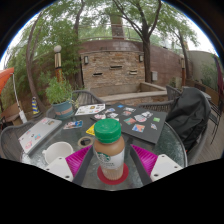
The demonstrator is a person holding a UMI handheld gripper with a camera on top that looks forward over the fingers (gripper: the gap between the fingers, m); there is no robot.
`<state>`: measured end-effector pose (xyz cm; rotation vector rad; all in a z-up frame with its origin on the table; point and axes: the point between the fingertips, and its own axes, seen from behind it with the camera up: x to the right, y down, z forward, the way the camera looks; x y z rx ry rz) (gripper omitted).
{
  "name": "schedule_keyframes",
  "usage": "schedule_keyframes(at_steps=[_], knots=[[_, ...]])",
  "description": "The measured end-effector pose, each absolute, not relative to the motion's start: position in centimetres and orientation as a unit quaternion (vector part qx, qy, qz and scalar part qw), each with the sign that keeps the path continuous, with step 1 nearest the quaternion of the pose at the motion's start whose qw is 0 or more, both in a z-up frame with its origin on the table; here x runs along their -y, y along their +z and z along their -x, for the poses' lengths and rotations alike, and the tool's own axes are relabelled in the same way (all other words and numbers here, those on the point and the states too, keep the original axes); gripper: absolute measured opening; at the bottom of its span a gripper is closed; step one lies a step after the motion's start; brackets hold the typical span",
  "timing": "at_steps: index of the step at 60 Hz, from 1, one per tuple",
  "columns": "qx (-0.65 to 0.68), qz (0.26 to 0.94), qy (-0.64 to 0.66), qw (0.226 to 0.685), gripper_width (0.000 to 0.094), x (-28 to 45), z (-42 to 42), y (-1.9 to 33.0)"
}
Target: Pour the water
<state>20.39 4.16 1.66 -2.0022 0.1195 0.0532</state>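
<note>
Green cap, clear-ish body, tan/brown liquid or label inside: that's the bottle (110,150), standing upright right between the gripper (112,170) fingers. Going left to right across the scene: on the far left of the glass patio table (170,150) there's a flat white tray-looking thing (38,134) lying at an angle, and just in front of it a white cup (58,152) sitting close to the left finger. Behind that, a potted plant (60,98) in a pinkish-red pot stands near the table's back-left edge.

Then comes the left pink pad (70,165), pressed up against the bottle's lower left side. The bottle itself fills the middle; its green screw cap is on, the top part under the cap looks pale, and the lower part is an orange-brown colour. A bit of magenta shows at its base where the pads meet it. The right pad (150,163) sits tight on the other side, so the gripper is narrowed down and clamped on the bottle, no visible gap either side.

Beyond the bottle, scattered cards and papers (125,115) cover the tabletop. Further right, a dark jacket or bag (188,112) is draped over a chair (205,105). Behind everything is a brick wall (120,65) with trees (130,20) above.
</note>
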Motion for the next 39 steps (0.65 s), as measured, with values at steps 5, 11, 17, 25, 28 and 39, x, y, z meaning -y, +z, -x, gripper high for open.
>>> schedule_keyframes(at_steps=[5, 11, 17, 25, 28, 39], knots=[[-0.06, 0.847, 0.009, 0.528, 0.0829, -2.7, -20.8, 1.9], [-0.073, 0.849, -0.001, 0.523, 0.0828, -0.3, -20.7, 3.3], [-0.079, 0.85, -0.013, 0.521, 0.0829, 2.9, -19.8, 5.7], [-0.088, 0.847, -0.024, 0.523, 0.0831, 7.9, -17.2, 10.8], [-0.085, 0.845, -0.023, 0.527, 0.0831, 10.0, -15.2, 13.1], [-0.073, 0.837, -0.044, 0.541, 0.083, 18.2, -8.9, 21.0]])
